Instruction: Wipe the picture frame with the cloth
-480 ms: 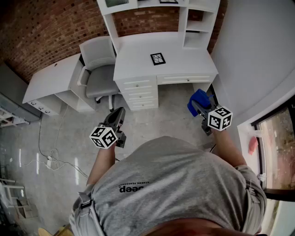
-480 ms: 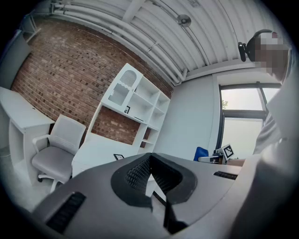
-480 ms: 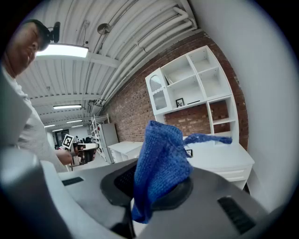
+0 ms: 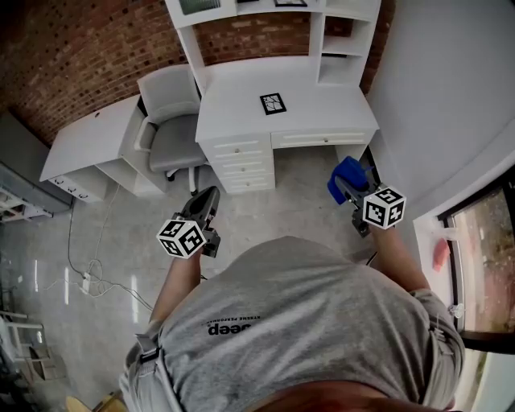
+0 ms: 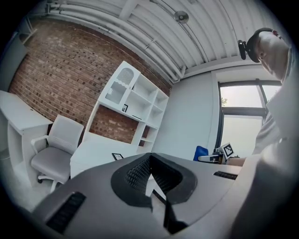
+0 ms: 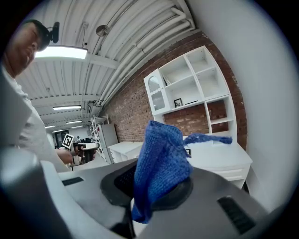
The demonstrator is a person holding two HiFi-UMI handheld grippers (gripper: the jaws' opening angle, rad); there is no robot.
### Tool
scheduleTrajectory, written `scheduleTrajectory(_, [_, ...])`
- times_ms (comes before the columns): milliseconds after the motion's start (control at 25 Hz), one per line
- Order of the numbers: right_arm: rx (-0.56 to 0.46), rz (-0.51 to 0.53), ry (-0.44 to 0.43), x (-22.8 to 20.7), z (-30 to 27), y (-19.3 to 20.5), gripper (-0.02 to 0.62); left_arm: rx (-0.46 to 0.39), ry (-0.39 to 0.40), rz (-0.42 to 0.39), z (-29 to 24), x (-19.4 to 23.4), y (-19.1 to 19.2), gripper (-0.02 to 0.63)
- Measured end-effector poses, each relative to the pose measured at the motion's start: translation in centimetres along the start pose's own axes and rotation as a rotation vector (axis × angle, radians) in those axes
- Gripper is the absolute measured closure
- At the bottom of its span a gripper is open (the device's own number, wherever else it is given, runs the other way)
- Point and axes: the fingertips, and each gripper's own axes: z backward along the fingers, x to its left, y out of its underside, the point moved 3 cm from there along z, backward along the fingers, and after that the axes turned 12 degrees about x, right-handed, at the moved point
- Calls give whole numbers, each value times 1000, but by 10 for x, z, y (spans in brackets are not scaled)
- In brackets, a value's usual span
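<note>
A small black picture frame lies flat on the white desk ahead of me; its edge shows small in the left gripper view too. My right gripper is shut on a blue cloth, which bunches up between the jaws in the right gripper view. It hangs over the floor, short of the desk's right end. My left gripper is shut with nothing in it, held over the floor in front of the desk's drawers. In its own view the left gripper shows its jaws closed together.
A grey office chair stands left of the desk. A white shelf unit rises on the desk against the brick wall. A second white desk stands at the left. A cable lies on the floor. A window is at the right.
The desk and picture frame sit slightly higher in the head view; both grippers stay where they were.
</note>
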Motion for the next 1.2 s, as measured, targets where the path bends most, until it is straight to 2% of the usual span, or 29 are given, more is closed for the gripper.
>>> scheduleTrajectory(360, [-8,-34,-29,-22,21,5,538,0,-11,-4,-22,-28,2,600])
scheduleTrajectory(640, [7,-8,-43,-43,57,25,538,14,-13,7,-48,-69,17,599])
scheduleTrajectory(880, [7,-32,-60,-70,78,41,538,49,-7,21,-74,-98,32,599])
scheduleTrajectory(1200, [31,-62,-77,-84,68,53,538,77,-15,43,-92,-86,36,600])
